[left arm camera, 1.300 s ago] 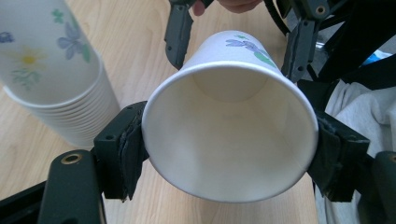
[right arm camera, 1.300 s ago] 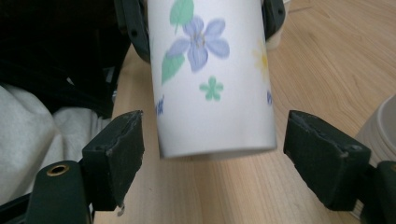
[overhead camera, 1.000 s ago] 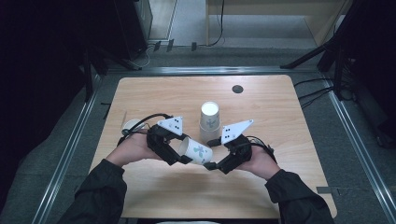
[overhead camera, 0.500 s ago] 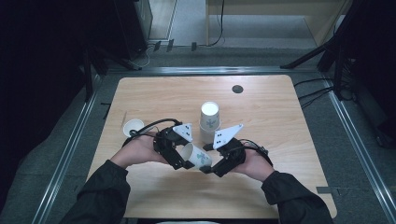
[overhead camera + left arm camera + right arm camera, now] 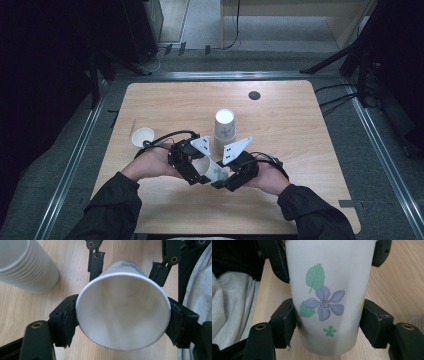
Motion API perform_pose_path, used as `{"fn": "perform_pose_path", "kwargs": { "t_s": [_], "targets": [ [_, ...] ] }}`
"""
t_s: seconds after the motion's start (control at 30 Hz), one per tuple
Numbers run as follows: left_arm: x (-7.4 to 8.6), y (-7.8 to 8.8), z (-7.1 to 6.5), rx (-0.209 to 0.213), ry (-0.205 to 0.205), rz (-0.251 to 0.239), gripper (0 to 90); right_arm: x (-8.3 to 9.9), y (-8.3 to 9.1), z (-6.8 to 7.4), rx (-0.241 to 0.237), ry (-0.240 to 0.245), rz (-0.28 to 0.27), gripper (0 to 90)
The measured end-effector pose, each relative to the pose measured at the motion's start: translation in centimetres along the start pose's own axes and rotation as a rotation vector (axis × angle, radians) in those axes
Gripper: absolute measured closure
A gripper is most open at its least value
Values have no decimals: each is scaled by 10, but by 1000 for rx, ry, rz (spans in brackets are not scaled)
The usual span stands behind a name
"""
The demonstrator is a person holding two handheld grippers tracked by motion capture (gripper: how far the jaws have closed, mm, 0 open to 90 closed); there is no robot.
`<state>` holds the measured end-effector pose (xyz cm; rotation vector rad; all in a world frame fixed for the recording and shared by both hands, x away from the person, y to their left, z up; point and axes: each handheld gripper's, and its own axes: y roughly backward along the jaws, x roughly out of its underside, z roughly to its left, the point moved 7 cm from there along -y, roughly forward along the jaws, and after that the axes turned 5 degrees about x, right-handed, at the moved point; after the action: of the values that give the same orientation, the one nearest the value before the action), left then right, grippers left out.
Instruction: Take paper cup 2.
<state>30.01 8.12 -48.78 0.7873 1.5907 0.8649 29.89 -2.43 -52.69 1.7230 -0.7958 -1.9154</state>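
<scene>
A white paper cup (image 5: pixel 212 170) printed with a blue flower and green leaves lies on its side just above the table, between my two grippers. My left gripper (image 5: pixel 197 172) holds it at the mouth. Its jaws have just been opening, and both pads (image 5: pixel 67 318) still lie against the round rim of the cup (image 5: pixel 122 310). My right gripper (image 5: pixel 223 178) has just been closing, and its pads (image 5: pixel 285 320) now press on the cup (image 5: pixel 329 277) near its base. The right gripper's fingers (image 5: pixel 96 261) show beyond the cup in the left gripper view.
A tall stack of upside-down paper cups (image 5: pixel 224 131) stands just behind the grippers, and it shows again as the stack (image 5: pixel 25 265). A single cup (image 5: pixel 143 136) lies at the left, and a small black disc (image 5: pixel 254 95) at the back. The wooden table (image 5: pixel 310 150) has bare room on the right.
Both hands have come slightly nearer the table's front edge with the cup. The right gripper has moved in on the cup's base end and closed on it.
</scene>
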Motion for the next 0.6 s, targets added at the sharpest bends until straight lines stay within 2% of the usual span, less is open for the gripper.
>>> {"fn": "perform_pose_path", "kwargs": {
  "t_s": [0.07, 0.1, 0.3, 0.43, 0.53, 0.6],
  "targets": [
    [-1, 1, 0, -11, -2, -10, 129, -1, 2, 0, -2, -1, -5, 341],
    [-1, 2, 1, -11, -1, -14, 120, -1, 3, -1, 3, -4, -12, 341],
    [0, 13, 5, 19, 55, -116, 111, -3, 16, -7, 20, -23, -61, 340],
    [1, 19, 7, 15, 63, -160, 114, -6, 25, -10, 21, -41, -93, 341],
    [3, 21, 9, -7, 67, -184, 121, -7, 30, -11, 28, -41, -109, 340],
    [5, 24, 7, -11, 77, -224, 125, -7, 34, -12, 33, -51, -120, 340]
  ]
}}
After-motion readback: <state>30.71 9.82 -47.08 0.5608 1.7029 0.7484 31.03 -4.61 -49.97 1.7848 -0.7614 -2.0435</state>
